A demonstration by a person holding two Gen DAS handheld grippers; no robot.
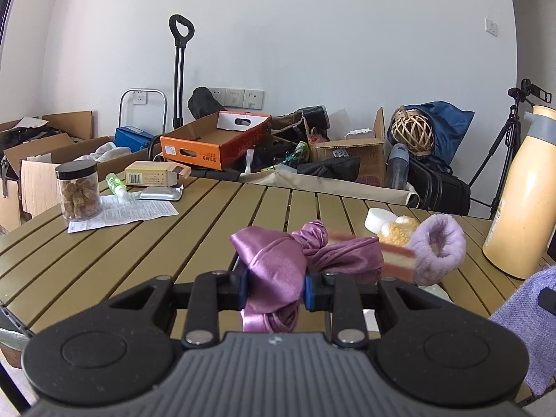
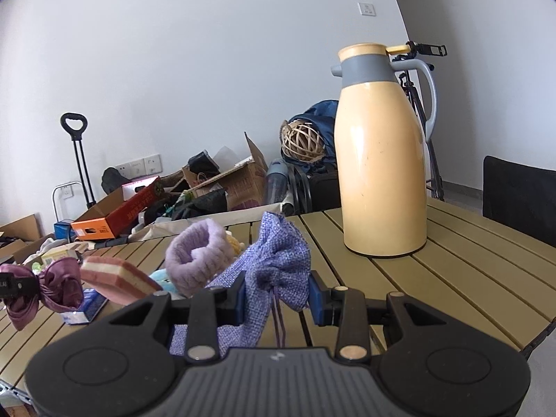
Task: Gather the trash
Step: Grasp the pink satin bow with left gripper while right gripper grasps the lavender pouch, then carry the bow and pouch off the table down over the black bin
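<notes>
Left gripper (image 1: 274,290): blue pads clamped on a purple satin bow (image 1: 278,264); a ribbon tail hangs down between the fingers. The bow is held above the slatted table (image 1: 139,243).

Right gripper (image 2: 278,297): pads clenched on a lilac woven pouch (image 2: 278,264), its drawstring dangling below. The pouch's gathered top stands up above the fingers; the rest droops down and left.

Just beyond the bow, right: a pink-and-cream striped sponge (image 1: 396,259), blurred, beside a lilac fluffy band (image 1: 438,246). Behind these: a small yellow plush (image 1: 399,231) and a white puck (image 1: 378,217). In the right view a blue-white packet (image 2: 83,307) lies under the sponge.

Right side of table: yellow flask (image 2: 382,160) with grey collar and handle, upright, well apart from the pouch.

Far left of table: jar (image 1: 78,191) with black lid standing on a printed sheet (image 1: 135,210); near it a green bottle (image 1: 116,184), a foil pack (image 1: 160,193) and a small carton (image 1: 153,173).

Beyond the table: orange box (image 1: 212,142), open cardboard boxes, a trolley handle (image 1: 180,31), a rattan ball (image 1: 411,132), a tripod (image 1: 507,146).
</notes>
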